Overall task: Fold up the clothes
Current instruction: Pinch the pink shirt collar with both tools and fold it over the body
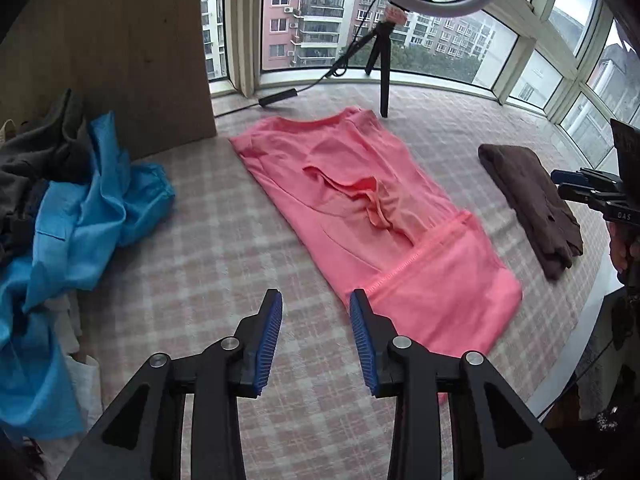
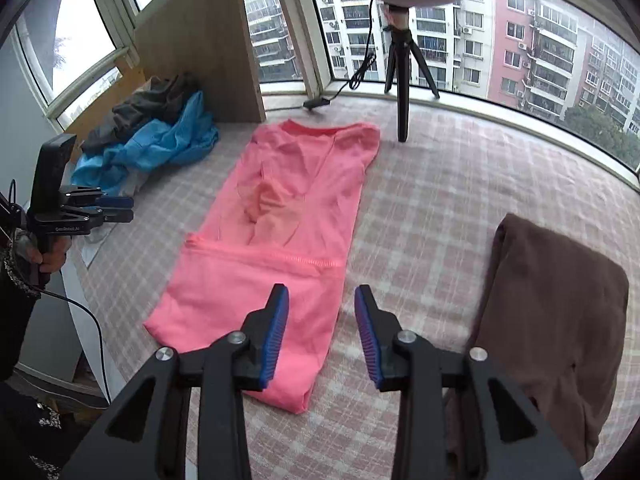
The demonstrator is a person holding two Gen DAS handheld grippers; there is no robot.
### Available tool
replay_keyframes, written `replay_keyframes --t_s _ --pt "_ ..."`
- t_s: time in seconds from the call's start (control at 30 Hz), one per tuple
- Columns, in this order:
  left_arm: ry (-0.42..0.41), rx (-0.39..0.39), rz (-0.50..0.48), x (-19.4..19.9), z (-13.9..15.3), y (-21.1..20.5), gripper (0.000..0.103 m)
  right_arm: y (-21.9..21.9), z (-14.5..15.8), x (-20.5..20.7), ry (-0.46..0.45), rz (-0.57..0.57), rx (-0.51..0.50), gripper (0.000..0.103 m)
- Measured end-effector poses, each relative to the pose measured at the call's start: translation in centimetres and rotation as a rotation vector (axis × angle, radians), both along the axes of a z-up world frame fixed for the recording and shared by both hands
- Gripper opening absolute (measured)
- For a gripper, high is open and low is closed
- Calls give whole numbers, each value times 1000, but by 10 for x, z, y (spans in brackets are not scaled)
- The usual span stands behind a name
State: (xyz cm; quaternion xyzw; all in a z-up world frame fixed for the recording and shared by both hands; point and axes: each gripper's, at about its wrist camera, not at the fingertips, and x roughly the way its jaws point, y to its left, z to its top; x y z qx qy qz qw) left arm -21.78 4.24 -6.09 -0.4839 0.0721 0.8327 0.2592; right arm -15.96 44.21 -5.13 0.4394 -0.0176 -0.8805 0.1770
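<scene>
On the checked bedcover (image 1: pixel 224 216), the pink knit shirt (image 1: pixel 360 216), sides folded inward, lies lengthwise for hem-up folding, left gripper (image 1: pixel 316 304) and right gripper (image 2: pixel 322 300) both gaping empty near its hem.

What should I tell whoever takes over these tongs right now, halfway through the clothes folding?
Left tongs: open, holding nothing, hovering at the near left edge of the pink shirt.
Right tongs: open, holding nothing, over the shirt's near right edge.
Pink shirt: flat on the checked cover, collar toward the window, sides folded in, bottom part turned up over the body, a wrinkled bump mid-body.
Done: brown garment lies folded to the right.
Left: finish folding the pink shirt, then the blue garment and the dark clothes heaped on the left.
</scene>
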Motion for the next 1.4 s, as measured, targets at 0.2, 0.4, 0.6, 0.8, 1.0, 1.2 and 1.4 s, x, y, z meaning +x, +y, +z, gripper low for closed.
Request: replay_keyframes --t_s 0.2,0.4,0.6,0.8,1.0,1.2,1.4 --pt "50 16 83 -69 -2 4 42 -14 -6 -69 60 -41 17 88" --pt "-14 0 105 -123 -54 25 42 -27 -11 -139 121 -83 34 82" --pt "-53 -63 84 -181 -106 47 42 -39 -74 -210 -8 -46 30 52" --pt "-84 -76 74 -225 -141 64 42 -55 -109 -255 -40 41 77 52" --pt "-71 -112 29 -248 -158 84 42 -42 -120 -282 -39 71 45 52" --pt "-54 -115 -11 -255 -159 102 42 -43 -127 -293 -27 102 60 52" --pt "-29 -116 -65 -250 -158 114 36 -48 -131 -299 -15 141 63 52"
